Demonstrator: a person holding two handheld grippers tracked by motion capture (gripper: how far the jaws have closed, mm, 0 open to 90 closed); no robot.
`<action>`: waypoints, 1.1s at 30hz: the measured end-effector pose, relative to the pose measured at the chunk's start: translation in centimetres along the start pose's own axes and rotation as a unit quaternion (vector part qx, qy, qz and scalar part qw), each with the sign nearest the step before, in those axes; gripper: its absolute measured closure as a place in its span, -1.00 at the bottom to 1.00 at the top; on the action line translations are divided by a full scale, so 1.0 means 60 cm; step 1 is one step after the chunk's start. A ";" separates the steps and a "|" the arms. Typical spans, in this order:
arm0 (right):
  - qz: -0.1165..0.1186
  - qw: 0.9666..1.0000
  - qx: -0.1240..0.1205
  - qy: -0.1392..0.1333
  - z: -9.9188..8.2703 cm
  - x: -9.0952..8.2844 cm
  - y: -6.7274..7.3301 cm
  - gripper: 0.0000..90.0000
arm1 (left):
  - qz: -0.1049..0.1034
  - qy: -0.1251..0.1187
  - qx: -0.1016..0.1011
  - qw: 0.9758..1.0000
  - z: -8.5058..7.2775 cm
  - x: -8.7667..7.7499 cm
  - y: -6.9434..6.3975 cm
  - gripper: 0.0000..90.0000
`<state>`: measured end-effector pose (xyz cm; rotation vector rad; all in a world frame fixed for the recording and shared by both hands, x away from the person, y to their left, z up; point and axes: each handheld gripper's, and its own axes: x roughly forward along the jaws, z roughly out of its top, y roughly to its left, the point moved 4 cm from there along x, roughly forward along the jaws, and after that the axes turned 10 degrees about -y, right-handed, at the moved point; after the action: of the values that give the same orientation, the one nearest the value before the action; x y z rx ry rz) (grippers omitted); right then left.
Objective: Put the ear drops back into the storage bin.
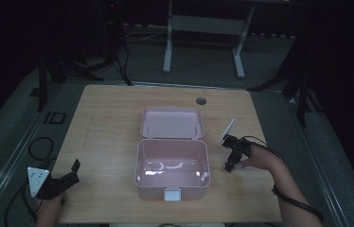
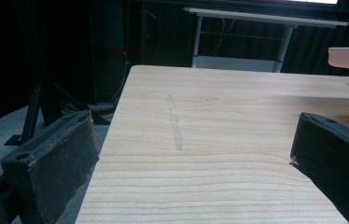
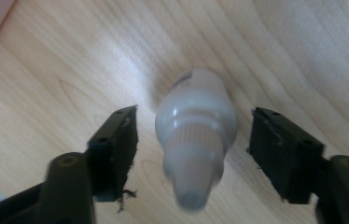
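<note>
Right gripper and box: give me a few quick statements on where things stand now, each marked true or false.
1. The right gripper has its jaws open around a small white bottle. True.
2. The pink box is shut. False: its lid lies open behind it.
3. The left gripper holds the bottle. False: it is open over bare table.
4. The bottle is inside the box. False: it stands on the table.

We see an open box (image 1: 172,165) in the middle of the surface (image 1: 109,123), its lid (image 1: 172,123) lying back behind it. Right of the box, the right gripper (image 3: 191,154) has a small bottle (image 3: 196,135) between its fingers (image 3: 116,149). The left gripper (image 1: 68,177) sits left of the box, near the front edge.
</note>
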<state>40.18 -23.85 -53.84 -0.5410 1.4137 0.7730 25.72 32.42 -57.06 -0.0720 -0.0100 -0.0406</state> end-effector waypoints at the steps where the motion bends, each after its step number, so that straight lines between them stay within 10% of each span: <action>1: -0.002 1.000 0.002 -0.001 0.006 0.002 -0.001 -0.11 | 0.000 0.000 0.000 1.000 0.000 0.000 0.000 -0.99; 12: -0.011 1.000 0.011 0.007 0.015 0.012 -0.002 0.26 | -0.001 -0.001 0.000 1.000 0.000 0.000 -0.001 -0.99; 23: -0.020 0.997 -0.074 0.002 0.016 -0.012 0.016 0.33 | 0.000 0.000 0.000 1.000 0.000 0.000 -0.001 -0.99; 29: -0.022 0.988 -0.151 0.012 0.001 -0.019 0.027 0.33 | 0.000 0.000 0.000 1.000 0.000 0.000 -0.001 -0.99; 33: -0.012 0.976 -0.217 0.010 -0.012 -0.022 0.040 0.33 | 0.000 0.001 0.000 1.000 0.000 0.000 0.000 -0.99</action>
<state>37.94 -23.01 -52.35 -0.9018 1.2568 1.0668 25.74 32.40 -57.06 -0.0727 -0.0082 -0.0397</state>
